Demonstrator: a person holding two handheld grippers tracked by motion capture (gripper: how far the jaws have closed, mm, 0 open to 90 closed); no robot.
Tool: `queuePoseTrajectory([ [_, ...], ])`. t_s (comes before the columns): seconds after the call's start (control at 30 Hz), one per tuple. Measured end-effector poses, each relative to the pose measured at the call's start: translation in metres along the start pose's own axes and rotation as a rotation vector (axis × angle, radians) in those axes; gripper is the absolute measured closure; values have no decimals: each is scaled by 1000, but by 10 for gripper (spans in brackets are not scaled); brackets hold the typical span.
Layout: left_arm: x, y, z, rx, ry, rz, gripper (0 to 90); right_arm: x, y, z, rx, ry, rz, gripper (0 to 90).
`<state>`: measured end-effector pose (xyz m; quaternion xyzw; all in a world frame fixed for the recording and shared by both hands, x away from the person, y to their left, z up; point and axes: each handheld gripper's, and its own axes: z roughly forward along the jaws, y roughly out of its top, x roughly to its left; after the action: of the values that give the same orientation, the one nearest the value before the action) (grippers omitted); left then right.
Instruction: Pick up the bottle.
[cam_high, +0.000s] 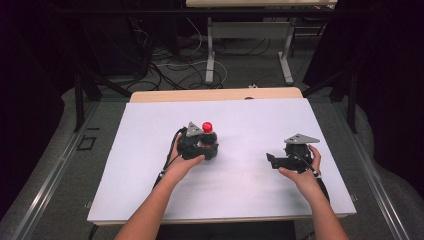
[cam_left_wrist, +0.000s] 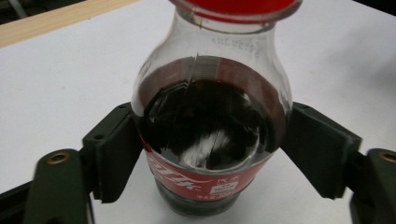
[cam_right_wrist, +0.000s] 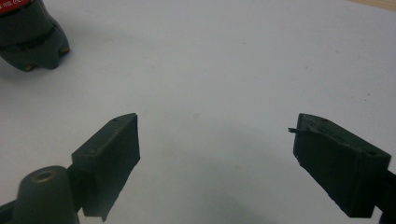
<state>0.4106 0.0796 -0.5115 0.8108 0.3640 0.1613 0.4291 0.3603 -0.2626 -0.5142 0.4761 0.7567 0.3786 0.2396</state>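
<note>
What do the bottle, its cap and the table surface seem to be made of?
Bottle: probably clear glossy plastic; dark liquid shows through the wall, highlights on it, and a red label wraps the lower body.
Cap: red, smooth, likely plastic.
Table surface: white, matte, without glare, perhaps laminate or a sheet; a light wooden edge shows at its far side.

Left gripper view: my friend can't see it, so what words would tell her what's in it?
A small cola bottle with a red cap stands on a white table, squeezed at its sides between the left gripper's two black jaws. Dark drink fills it to the shoulder; a red label wraps the lower part.
</note>
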Motion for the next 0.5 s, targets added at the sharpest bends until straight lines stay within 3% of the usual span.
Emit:
queuePoseTrajectory([
  [0.5,-1,4,-1,31,12,10,296,2,0,1,1,1,3,145],
])
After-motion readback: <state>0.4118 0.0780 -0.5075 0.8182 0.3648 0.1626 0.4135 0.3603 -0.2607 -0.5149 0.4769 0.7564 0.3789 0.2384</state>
